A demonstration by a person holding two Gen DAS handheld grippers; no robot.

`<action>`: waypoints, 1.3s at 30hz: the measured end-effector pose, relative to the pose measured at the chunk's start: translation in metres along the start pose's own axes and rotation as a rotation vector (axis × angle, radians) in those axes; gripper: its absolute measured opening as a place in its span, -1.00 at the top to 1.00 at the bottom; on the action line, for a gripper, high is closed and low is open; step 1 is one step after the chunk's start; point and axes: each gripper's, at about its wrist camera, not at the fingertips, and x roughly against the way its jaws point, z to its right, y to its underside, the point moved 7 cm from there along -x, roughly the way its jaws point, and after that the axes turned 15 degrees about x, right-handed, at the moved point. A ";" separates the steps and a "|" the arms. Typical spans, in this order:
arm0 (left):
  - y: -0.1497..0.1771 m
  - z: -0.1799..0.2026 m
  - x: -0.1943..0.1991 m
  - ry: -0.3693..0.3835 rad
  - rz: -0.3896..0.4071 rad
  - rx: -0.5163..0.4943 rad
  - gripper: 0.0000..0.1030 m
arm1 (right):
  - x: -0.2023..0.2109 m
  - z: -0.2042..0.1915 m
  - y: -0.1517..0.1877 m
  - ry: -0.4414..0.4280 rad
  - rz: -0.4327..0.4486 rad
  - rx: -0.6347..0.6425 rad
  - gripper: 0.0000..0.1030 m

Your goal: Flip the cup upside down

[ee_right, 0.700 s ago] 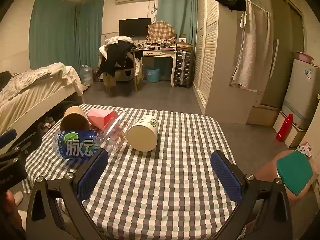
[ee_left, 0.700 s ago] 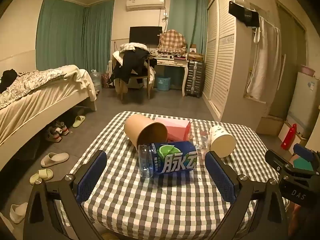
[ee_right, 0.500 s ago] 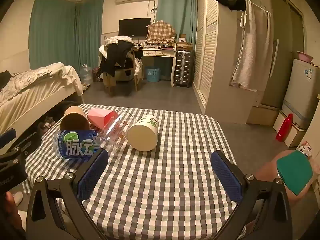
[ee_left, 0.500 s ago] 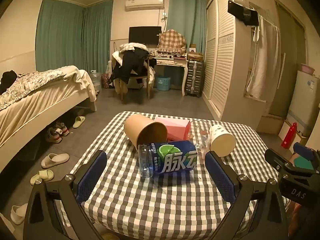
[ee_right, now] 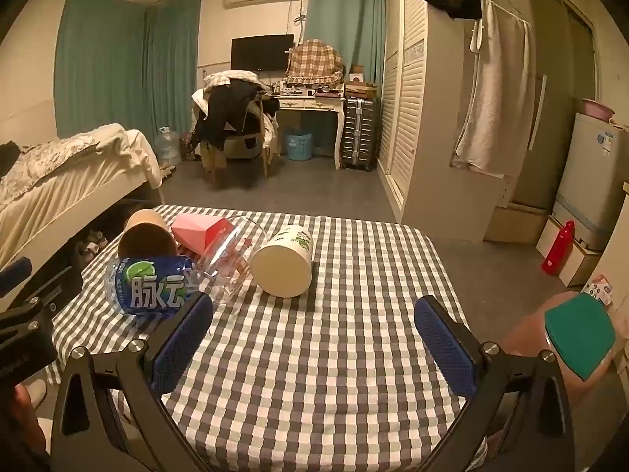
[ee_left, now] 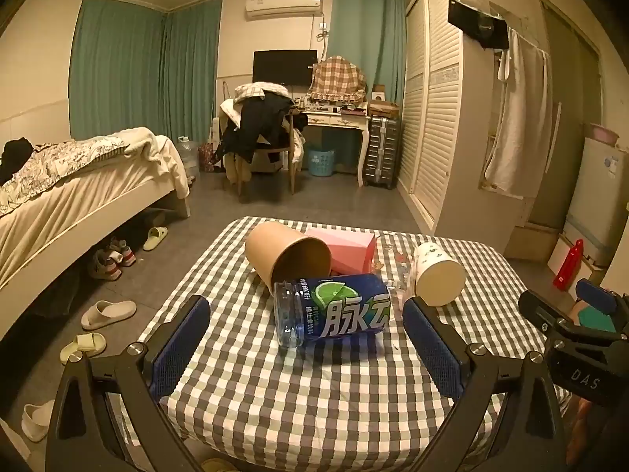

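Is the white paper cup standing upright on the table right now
No, the white paper cup lies on its side on the checkered table, beside the clear glass.

Checked-cloth table point(ee_left: 314, 393) is seen; lying on it on their sides: brown paper cup point(ee_left: 287, 255), pink box point(ee_left: 346, 249), blue bottle point(ee_left: 334, 308), clear glass point(ee_right: 224, 265), white cup point(ee_right: 285, 261).

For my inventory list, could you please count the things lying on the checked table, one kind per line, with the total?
Paper cups: 2, a brown paper cup and a white paper cup with green print, both on their sides.
Clear glass mug: 1.
Blue cut-off plastic bottle cup: 1.
Pink box: 1.
Total: 5, all on the checked table.
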 end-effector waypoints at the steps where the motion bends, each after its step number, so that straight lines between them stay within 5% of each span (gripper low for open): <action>1: 0.000 -0.001 0.000 -0.001 0.001 0.000 -0.97 | 0.000 0.000 0.000 -0.001 -0.002 0.001 -0.99; 39: 0.004 0.002 0.000 -0.010 -0.018 -0.030 -0.97 | -0.003 -0.010 0.000 -0.007 -0.015 0.028 -0.99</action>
